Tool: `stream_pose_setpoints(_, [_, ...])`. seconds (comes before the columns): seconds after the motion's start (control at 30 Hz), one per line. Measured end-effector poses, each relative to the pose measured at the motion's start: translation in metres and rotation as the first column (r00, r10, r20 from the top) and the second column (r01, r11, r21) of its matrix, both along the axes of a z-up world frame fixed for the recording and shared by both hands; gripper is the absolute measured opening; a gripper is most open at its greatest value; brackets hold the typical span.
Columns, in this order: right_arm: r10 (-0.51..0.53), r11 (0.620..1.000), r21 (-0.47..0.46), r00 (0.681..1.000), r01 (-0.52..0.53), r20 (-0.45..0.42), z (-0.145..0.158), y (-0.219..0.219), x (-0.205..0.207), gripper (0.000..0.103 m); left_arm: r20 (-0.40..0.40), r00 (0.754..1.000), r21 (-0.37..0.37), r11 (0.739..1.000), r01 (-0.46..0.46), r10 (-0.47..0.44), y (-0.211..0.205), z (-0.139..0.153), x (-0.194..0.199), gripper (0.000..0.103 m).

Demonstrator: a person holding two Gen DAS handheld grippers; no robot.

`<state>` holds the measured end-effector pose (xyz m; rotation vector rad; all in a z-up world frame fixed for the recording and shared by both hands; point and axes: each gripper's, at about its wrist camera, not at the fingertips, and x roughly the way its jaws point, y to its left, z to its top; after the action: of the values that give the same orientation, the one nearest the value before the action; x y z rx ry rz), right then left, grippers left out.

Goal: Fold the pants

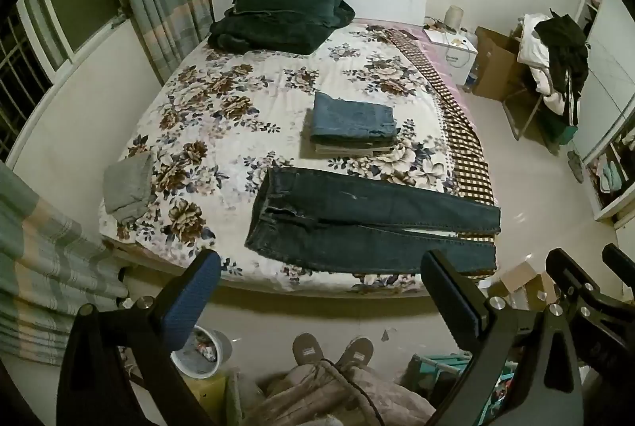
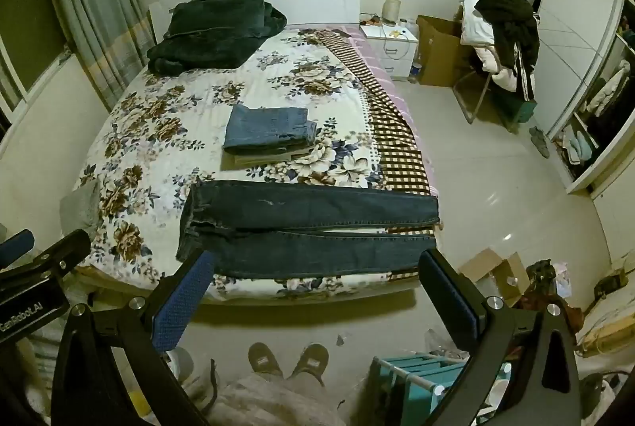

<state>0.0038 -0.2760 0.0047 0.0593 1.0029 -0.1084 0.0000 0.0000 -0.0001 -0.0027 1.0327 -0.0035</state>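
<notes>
Pants (image 1: pixel 369 223): dark blue jeans, flat across the bed's (image 1: pixel 222 108) near edge, legs side by side, waistband left.
Left gripper (image 1: pixel 321 291): jaws wide apart, empty.
Right gripper (image 2: pixel 317 291): jaws wide apart, empty.

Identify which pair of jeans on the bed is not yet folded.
The dark jeans at the near bed edge, spread full length; the lighter blue pair is folded, stacked mid-bed.
</notes>
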Motion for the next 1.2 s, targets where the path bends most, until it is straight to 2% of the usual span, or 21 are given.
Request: stream_pose_setpoints(1.2, [0.001,1.000,-0.006,1.000,-0.001,0.001,0.0012,0.0002,0.0005,0.103,0.002,1.000,-0.001,1.000,0.001,-0.001,-0.0008,-0.0006,0.0004,0.103])
